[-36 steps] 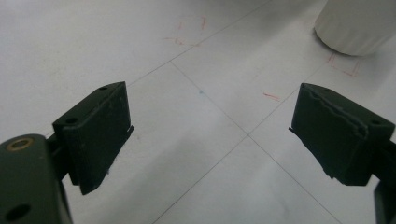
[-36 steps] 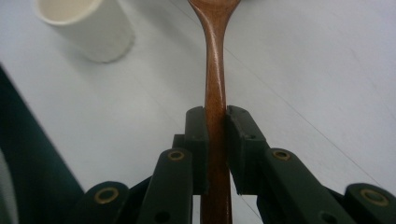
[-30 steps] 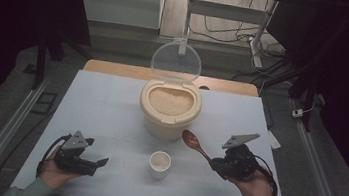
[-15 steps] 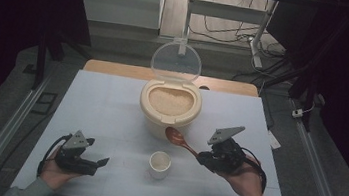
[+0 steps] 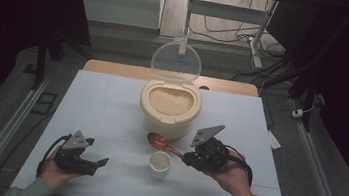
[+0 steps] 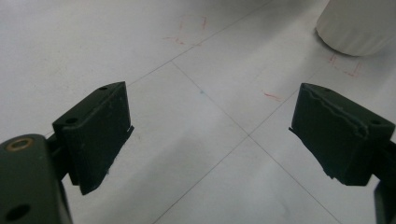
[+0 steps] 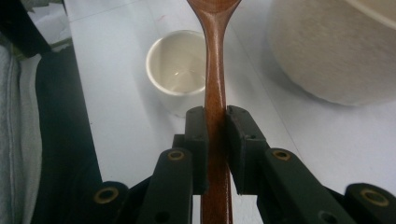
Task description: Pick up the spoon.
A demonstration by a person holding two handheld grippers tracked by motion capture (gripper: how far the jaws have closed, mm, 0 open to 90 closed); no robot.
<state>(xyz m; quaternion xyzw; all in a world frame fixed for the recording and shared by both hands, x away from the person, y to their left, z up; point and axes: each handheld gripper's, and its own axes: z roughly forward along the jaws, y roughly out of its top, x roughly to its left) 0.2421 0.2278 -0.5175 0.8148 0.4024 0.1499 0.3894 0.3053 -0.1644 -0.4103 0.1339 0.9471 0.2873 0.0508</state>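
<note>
A brown wooden spoon (image 5: 163,143) is clamped by its handle in my right gripper (image 5: 190,157), its bowl hovering between the rice container (image 5: 169,108) and the small white cup (image 5: 159,162). In the right gripper view the jaws press both sides of the spoon handle (image 7: 215,84), with the empty cup (image 7: 176,70) just left of it and the container's cream wall (image 7: 336,51) at the right. The container is open, its clear lid (image 5: 176,62) upright, and it is full of rice. My left gripper (image 5: 99,163) rests open low over the table at the front left, nothing between its pads (image 6: 95,135).
The pale table top (image 5: 106,105) has faint grid lines and red marks. A wooden strip runs along its far edge. Metal rails flank the table on both sides. Cables and a desk frame lie on the floor behind.
My right gripper has carried the spoon leftward, from the right of the cup to just above and beside it. The left gripper has stayed put.
</note>
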